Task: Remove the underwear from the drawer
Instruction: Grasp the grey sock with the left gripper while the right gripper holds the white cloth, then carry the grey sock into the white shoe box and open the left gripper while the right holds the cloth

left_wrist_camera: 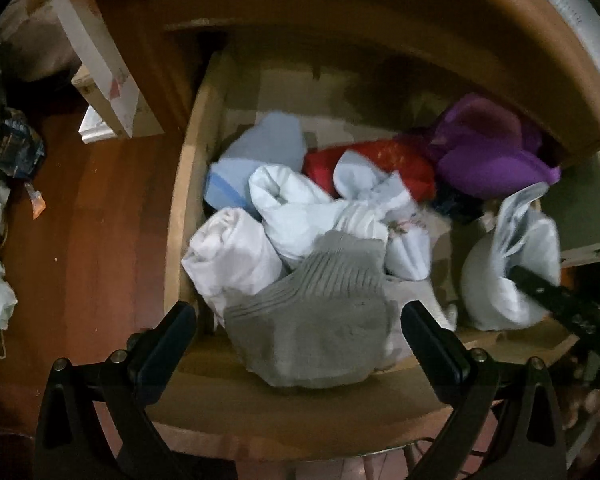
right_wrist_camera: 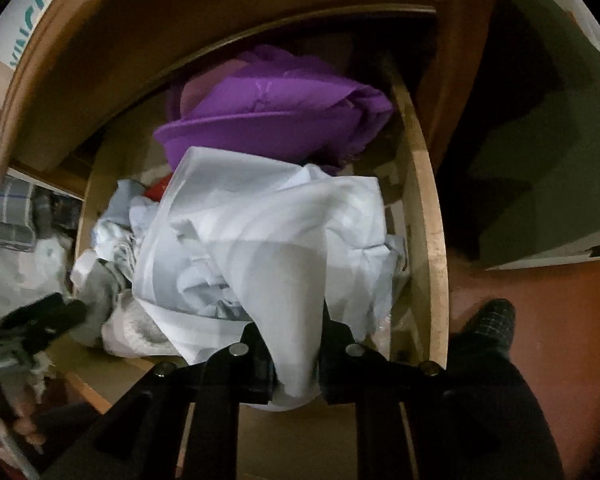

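Right claw (right_wrist_camera: 298, 354) clamped on white garment (right_wrist_camera: 268, 236), left-wrist view alone shows left claw (left_wrist_camera: 298, 320) apart above grey knit (left_wrist_camera: 312, 320), open drawer (left_wrist_camera: 188, 184)

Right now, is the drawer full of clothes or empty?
Full. The open drawer holds a heap: a grey knit piece, white rolled cloths, a red piece and a purple garment.

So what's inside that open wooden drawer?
The wooden drawer holds a jumble: grey ribbed knit, white rolls, red cloth, purple fabric. Anything beneath is hidden.
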### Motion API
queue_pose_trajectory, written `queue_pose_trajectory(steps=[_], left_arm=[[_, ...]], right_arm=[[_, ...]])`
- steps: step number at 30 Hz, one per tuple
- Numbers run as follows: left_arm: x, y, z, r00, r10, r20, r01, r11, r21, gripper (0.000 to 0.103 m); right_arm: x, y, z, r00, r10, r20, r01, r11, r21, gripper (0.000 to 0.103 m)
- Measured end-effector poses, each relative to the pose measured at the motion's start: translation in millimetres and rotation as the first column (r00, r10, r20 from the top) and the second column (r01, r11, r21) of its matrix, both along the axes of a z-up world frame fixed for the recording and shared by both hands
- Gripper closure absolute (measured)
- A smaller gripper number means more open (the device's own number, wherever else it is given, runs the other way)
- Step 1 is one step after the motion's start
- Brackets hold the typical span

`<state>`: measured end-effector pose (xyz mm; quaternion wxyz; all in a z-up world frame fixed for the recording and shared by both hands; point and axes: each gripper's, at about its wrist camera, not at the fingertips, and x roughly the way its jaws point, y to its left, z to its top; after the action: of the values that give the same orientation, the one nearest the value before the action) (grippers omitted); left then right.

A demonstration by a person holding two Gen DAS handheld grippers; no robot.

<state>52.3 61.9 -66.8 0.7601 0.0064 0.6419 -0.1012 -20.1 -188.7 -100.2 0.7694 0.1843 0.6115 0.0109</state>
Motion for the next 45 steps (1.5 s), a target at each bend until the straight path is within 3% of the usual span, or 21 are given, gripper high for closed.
queue_pose_trajectory(steps=[4,5,6,12,15,27,37,45], left_arm=[[2,-4,-13,1.000,0.008,-0.030,-0.008,1.000,0.024,0.004],[3,-4,-15,0.999,0.020,-0.029,-0.020,1.000,0.024,0.009],[3,-4,-16,0.999,0.029,-0.034,-0.028,0.999,0.024,0.021],[-2,4,-9,0.998,0.060,-0.003,-0.060,0.998,0.012,0.053],[-7,9,-2,0.998,0.068,0.016,-0.068,0.998,-0.008,0.059],[-20,22,40,0.991,0.108,0.081,-0.102,0.992,-0.069,0.062],[-28,31,110,0.977,0.109,0.184,-0.092,0.991,-0.097,0.063],[-27,31,179,0.952,0.093,0.292,-0.058,0.990,-0.126,0.063]], right_arm=[[0,-9,0,1.000,0.005,0.014,-0.006,0.999,0.053,0.088],[0,-11,7,1.000,0.005,0.013,-0.006,0.998,0.062,0.088],[0,-13,18,1.000,0.010,0.010,-0.010,0.998,0.068,0.088],[9,-9,13,1.000,0.000,-0.003,0.000,0.995,0.102,0.088],[10,-10,17,1.000,0.007,-0.001,-0.007,0.994,0.105,0.088],[9,-14,28,0.999,0.025,0.039,-0.030,0.991,0.129,0.088],[7,-19,34,0.998,0.021,0.063,-0.031,0.988,0.154,0.089],[6,-16,43,0.996,0.027,0.083,-0.038,0.990,0.138,0.090]])
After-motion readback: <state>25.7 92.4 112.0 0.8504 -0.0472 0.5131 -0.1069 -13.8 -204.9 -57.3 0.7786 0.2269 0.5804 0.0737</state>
